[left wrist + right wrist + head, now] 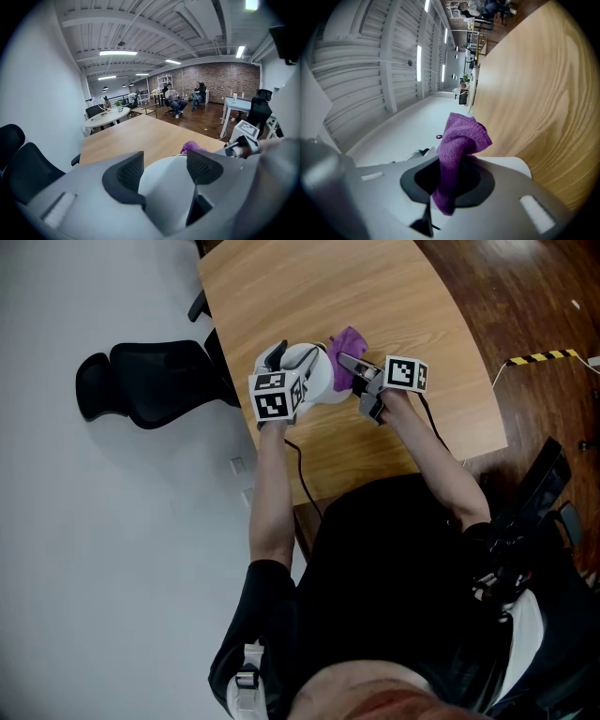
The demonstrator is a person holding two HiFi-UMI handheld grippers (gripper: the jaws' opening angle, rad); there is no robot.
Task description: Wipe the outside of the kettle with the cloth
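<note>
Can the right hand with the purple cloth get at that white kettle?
Probably yes: the right gripper, clamped on the cloth, sits right beside the kettle with nothing between, and the left gripper holds the kettle's far side.

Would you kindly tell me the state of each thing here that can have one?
kettle: standing on the table, clamped by left gripper.
cloth: bunched, pinched in right gripper.
left gripper: shut on kettle.
right gripper: shut on cloth.

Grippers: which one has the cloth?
The right gripper: its jaws are pinched shut on the purple cloth. The left gripper instead clamps the white kettle and holds no cloth.
</note>
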